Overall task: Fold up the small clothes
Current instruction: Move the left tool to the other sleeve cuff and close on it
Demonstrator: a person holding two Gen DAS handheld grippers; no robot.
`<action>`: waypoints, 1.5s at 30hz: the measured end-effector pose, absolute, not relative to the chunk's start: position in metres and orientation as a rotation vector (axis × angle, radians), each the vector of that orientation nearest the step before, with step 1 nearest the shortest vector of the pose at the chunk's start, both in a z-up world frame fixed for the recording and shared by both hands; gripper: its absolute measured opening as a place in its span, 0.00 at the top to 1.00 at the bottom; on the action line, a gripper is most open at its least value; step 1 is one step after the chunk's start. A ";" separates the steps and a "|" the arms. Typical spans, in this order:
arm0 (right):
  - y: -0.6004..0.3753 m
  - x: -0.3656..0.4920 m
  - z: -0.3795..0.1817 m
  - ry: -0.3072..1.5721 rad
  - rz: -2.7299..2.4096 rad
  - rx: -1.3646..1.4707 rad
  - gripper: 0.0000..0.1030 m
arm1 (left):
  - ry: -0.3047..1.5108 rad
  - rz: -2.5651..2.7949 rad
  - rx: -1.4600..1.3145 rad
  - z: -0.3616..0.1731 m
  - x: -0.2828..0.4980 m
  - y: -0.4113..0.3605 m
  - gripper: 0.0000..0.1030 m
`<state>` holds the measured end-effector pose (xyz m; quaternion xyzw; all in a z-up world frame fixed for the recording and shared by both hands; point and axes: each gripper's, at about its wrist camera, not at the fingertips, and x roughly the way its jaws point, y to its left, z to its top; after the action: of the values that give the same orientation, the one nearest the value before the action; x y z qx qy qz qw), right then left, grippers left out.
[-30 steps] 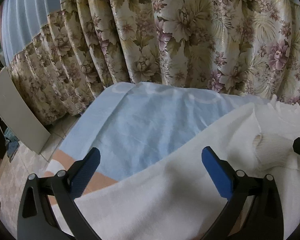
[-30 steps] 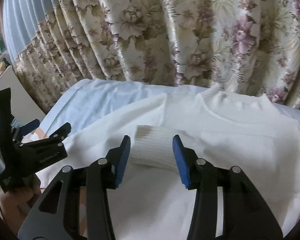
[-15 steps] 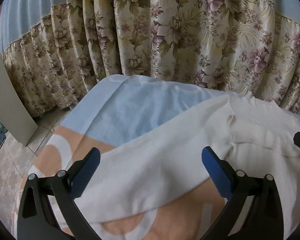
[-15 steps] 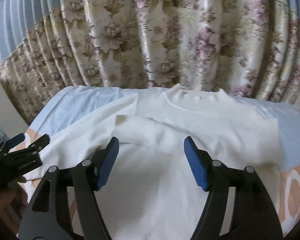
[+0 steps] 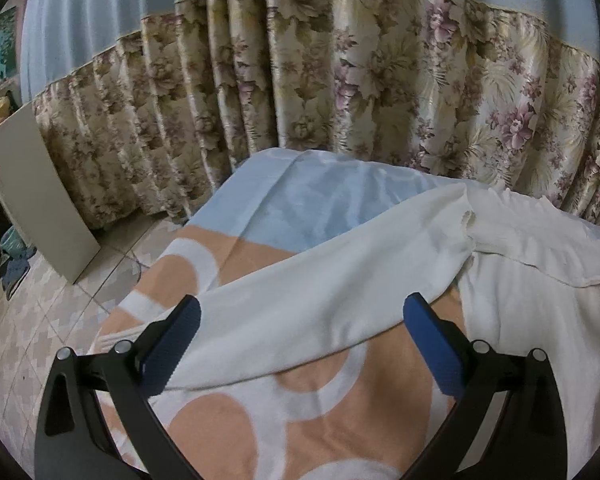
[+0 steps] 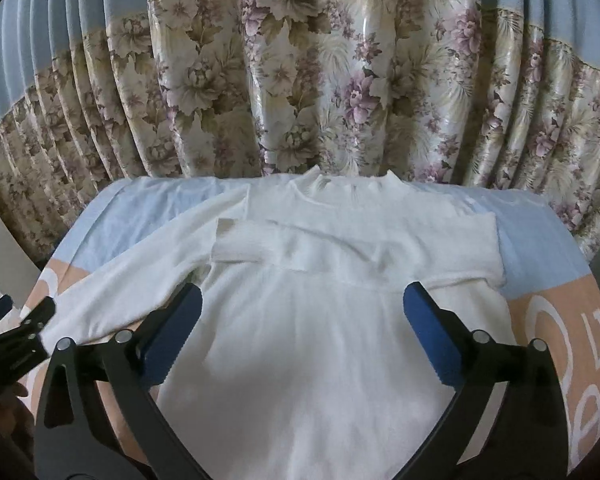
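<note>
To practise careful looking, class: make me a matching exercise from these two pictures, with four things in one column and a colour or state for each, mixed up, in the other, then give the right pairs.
Things:
1. sweater
2. right sleeve
3. left sleeve
4. curtain

Colours or states:
A. floral pattern, hanging behind the bed
B. folded across the chest
C. stretched out sideways, not yet folded
D. white, lying flat on the blanket

Pairs: 1-D, 2-B, 3-C, 4-A
</note>
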<state>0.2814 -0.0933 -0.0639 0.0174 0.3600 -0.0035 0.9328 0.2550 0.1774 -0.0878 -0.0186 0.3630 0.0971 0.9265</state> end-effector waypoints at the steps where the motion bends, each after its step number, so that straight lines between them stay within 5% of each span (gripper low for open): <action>1: -0.092 0.280 -0.064 0.741 -0.006 0.032 0.03 | 0.746 0.207 -0.038 -0.088 0.250 0.181 0.01; 39: -0.032 0.241 -0.106 0.841 0.037 -0.001 0.03 | 0.886 0.261 -0.213 -0.161 0.212 0.301 0.02; 45: -0.025 0.244 -0.111 0.851 0.045 -0.013 0.03 | 0.911 0.292 -0.222 -0.165 0.221 0.309 0.18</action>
<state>0.2438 -0.0251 -0.1108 -0.0065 0.4127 0.0220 0.9106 0.2206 0.3092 -0.1654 -0.1065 0.4376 0.1403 0.8818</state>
